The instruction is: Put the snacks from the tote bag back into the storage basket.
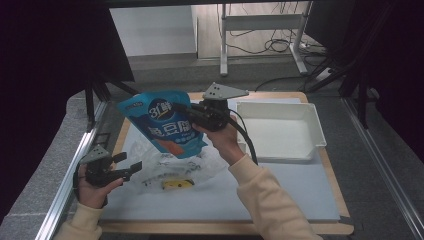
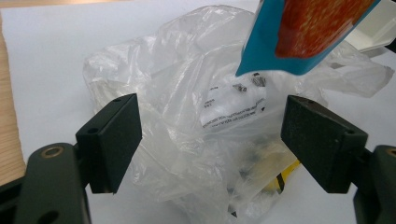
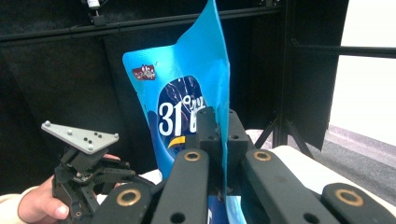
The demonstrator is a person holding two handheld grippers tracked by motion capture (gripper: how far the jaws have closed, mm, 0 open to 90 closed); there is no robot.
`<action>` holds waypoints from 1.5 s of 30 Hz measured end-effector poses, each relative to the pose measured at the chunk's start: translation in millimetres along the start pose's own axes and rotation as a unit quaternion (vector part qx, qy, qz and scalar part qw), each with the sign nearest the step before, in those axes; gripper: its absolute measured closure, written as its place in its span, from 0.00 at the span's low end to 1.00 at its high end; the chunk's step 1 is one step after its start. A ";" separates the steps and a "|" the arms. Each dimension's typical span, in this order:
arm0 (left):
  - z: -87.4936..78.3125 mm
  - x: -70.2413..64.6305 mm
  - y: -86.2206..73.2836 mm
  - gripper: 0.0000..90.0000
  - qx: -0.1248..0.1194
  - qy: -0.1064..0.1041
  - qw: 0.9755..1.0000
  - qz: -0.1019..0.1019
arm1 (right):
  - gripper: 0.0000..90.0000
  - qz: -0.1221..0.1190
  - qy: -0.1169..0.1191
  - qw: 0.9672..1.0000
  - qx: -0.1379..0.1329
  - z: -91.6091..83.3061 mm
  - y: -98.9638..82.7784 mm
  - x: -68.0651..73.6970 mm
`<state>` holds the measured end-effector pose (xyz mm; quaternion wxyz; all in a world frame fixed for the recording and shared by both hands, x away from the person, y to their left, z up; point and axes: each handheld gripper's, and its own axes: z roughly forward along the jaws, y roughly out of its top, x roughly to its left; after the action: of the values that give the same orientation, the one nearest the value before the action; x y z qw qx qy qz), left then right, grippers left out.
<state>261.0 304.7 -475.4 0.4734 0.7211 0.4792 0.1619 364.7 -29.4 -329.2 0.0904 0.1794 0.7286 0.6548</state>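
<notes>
Right gripper [image 1: 186,111] is clamped on the blue pouch [image 1: 165,122], holding it in the air above the clear plastic bag [image 1: 172,167] on the table [image 1: 300,195]. Left gripper [image 1: 131,167], jaws apart, sits just beside that bag, near a small yellow item [image 1: 177,184].

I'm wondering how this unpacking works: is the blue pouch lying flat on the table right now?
No. The right gripper holds the blue pouch lifted above the clear plastic bag, its jaws pinched shut on the pouch's edge.
</notes>
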 end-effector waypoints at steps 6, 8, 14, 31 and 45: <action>0.6 0.0 -0.3 0.23 0.002 0.000 1.000 0.001 | 0.99 -0.005 -0.003 1.000 -0.009 -8.6 9.0 -1.9; 0.6 -0.1 -0.3 0.23 0.002 0.000 1.000 0.001 | 0.99 -0.005 -0.004 1.000 -0.013 -11.3 11.5 -2.9; 1.0 -0.2 -0.2 0.23 0.003 0.000 1.000 0.001 | 0.99 -0.007 -0.008 1.000 -0.020 -18.4 16.4 -6.1; 1.5 -0.2 -0.3 0.23 0.004 -0.001 1.000 0.000 | 0.99 -0.001 -0.025 0.999 -0.029 -34.0 21.0 -19.9; 1.1 0.7 -0.2 0.23 0.001 0.000 1.000 -0.002 | 0.99 0.004 -0.041 0.999 -0.029 -45.6 23.8 -33.5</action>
<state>262.0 304.7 -476.3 0.4726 0.7207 0.4813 0.1603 382.2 -82.2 -303.4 0.1229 0.2063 0.7046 0.6678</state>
